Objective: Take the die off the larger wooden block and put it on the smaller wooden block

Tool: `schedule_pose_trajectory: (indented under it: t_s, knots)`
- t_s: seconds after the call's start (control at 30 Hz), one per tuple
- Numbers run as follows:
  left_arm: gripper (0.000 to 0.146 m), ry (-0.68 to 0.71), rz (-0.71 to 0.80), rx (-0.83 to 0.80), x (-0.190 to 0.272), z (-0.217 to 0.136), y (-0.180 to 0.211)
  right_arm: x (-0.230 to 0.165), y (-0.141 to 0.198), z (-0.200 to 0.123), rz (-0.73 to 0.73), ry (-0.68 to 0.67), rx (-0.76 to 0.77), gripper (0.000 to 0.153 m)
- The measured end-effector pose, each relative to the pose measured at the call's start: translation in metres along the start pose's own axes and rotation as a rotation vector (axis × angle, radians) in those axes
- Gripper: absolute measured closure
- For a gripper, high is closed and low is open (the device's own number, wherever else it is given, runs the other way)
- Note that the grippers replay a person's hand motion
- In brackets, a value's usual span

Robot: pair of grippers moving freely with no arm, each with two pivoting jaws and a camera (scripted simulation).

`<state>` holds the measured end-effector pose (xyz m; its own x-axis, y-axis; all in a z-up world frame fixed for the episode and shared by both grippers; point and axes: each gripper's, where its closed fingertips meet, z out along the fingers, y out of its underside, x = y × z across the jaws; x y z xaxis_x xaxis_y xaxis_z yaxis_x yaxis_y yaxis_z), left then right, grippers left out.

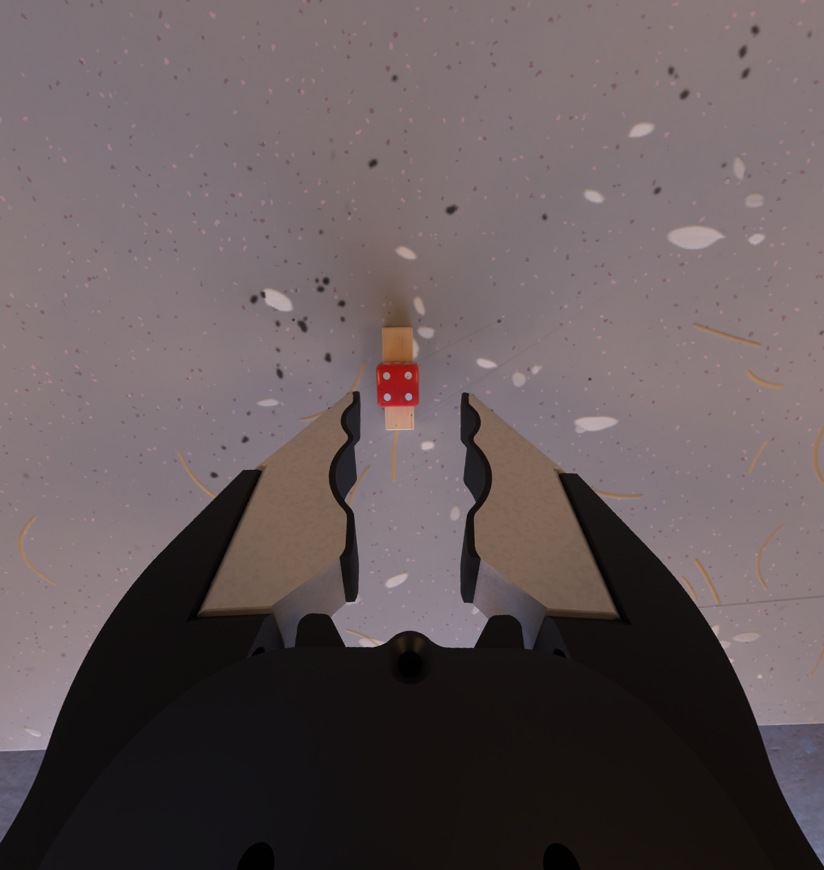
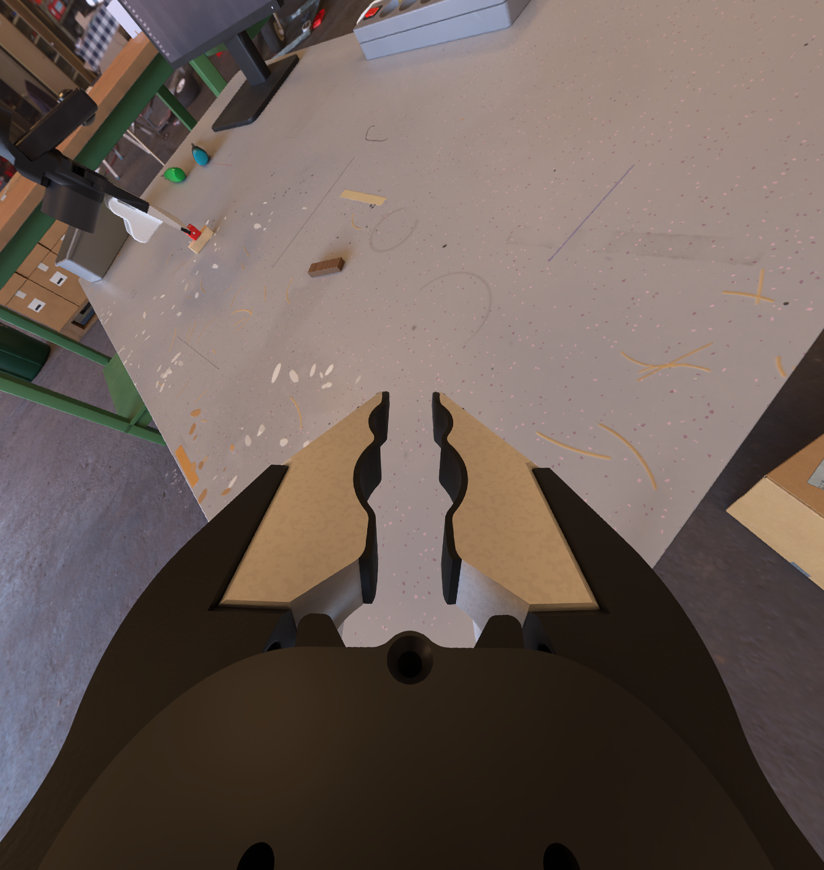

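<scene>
1. The cardboard box (image 2: 798, 511) carries a grey printed label.
2. The red die (image 1: 397, 384) (4 white pips up) sits on the pale wooden block (image 1: 397, 343).
3. The left gripper (image 1: 410, 400) is spread, above it.
4. The right gripper (image 2: 410, 400) is slightly parted, empty; the dark wooden block (image 2: 326, 267) lies apart.

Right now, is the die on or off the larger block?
On. The red die sits atop the light wooden block; the open left tool hovers above, its fingers clear of it.
</scene>
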<state>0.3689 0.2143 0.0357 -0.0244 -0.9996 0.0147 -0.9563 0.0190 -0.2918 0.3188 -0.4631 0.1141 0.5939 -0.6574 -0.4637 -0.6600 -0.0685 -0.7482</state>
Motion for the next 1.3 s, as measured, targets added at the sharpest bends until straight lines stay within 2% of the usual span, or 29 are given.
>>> schedule_pose_trajectory:
  t_s: [0.4, 0.63, 0.77, 0.93, 1.1, 1.3]
  knots:
    - [0.128, 0.019, -0.033, -0.056, -0.005, 0.011, 0.002, 0.003, -0.002, -0.004, 0.012, -0.010, 0.020, 0.135]
    - [0.128, 0.035, -0.008, -0.056, -0.003, 0.006, 0.005, 0.000, 0.003, -0.004, 0.011, -0.022, 0.022, 0.135]
    - [0.128, 0.054, 0.009, 0.041, -0.002, -0.015, -0.001, 0.000, 0.004, -0.005, 0.015, -0.029, 0.031, 0.136]
    - [0.128, 0.160, 0.030, 0.242, 0.021, -0.059, -0.025, -0.005, 0.001, -0.002, 0.015, -0.053, 0.043, 0.136]
    - [0.128, 0.260, 0.121, 0.434, 0.069, -0.103, -0.057, -0.011, 0.001, 0.002, 0.010, -0.066, 0.037, 0.136]
    - [0.128, 0.331, 0.284, 0.517, 0.144, -0.128, -0.086, -0.013, 0.002, -0.003, 0.009, -0.055, 0.038, 0.136]
